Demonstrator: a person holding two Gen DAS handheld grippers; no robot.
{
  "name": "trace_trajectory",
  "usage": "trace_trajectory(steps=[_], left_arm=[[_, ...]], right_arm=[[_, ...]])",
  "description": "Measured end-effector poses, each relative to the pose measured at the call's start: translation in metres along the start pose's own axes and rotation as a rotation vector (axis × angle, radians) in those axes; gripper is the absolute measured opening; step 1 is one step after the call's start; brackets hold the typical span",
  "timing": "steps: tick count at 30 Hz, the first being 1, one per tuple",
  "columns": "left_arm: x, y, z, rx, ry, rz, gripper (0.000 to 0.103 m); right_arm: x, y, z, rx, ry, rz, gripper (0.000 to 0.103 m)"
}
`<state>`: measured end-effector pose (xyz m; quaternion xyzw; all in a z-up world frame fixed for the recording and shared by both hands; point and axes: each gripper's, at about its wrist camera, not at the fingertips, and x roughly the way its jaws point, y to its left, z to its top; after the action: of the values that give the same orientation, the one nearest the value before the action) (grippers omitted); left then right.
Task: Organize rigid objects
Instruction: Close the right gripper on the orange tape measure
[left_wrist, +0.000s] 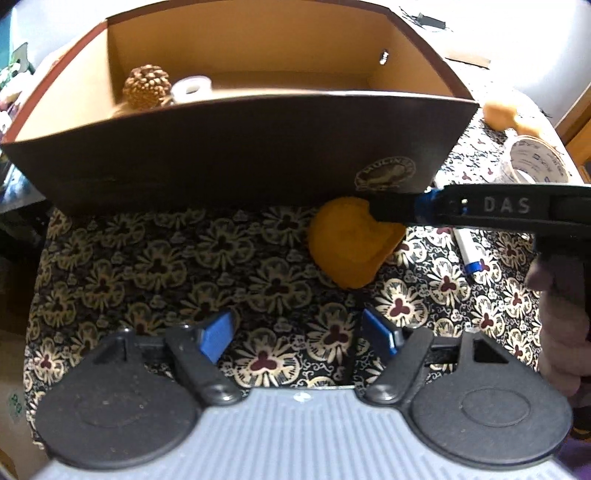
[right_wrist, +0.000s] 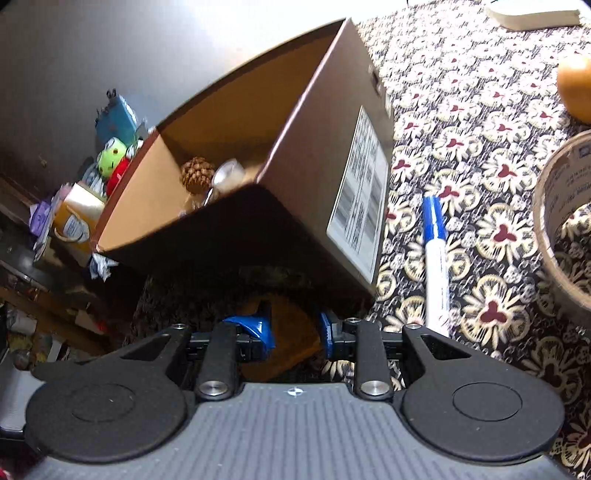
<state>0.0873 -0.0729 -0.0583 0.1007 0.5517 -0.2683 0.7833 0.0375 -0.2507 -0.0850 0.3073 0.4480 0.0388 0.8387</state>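
- Orange, flattish and rigid, the orange piece (left_wrist: 351, 243) lies on the floral-clothed counter (left_wrist: 155, 273) just in front of the box's near wall.
- The right claw (right_wrist: 293, 328) has its blue pads on either side of this piece; whether they press it cannot be told, since the piece is in shadow there.
- From the left wrist view, the right claw (left_wrist: 376, 212) reaches in from the right, its tip over the piece's upper edge.
- The left claw (left_wrist: 297, 332) hangs spread above bare cloth, holding nothing.
- The cardboard box (left_wrist: 236, 162) stands open; a pine cone (left_wrist: 147, 86) and a small white tape roll (left_wrist: 191, 88) sit side by side in its far left corner.
- A blue-capped marker (right_wrist: 436, 258) lies on the cloth right of the box.
- A large tape roll (right_wrist: 565, 229) stands further right, with a tan rounded object (left_wrist: 498, 116) beyond it.
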Motion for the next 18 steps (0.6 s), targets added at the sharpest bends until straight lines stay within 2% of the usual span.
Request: trace_trajectory(steps=[7, 11, 15, 18], left_arm=[[0.003, -0.004, -0.006, 0.063, -0.009, -0.023, 0.075], [0.003, -0.002, -0.006, 0.096, -0.026, -0.014, 0.075], [0.000, 0.002, 0.000, 0.121, -0.064, -0.005, 0.075], [0.000, 0.004, 0.008, 0.129, -0.082, -0.038, 0.075]], right_arm=[[0.009, 0.008, -0.018, 0.033, 0.081, 0.068, 0.009], [0.010, 0.023, -0.019, -0.033, 0.073, 0.059, 0.009], [0.006, 0.014, -0.013, 0.018, 0.039, 0.051, 0.010], [0.007, 0.006, -0.011, 0.062, 0.033, 0.042, 0.011]])
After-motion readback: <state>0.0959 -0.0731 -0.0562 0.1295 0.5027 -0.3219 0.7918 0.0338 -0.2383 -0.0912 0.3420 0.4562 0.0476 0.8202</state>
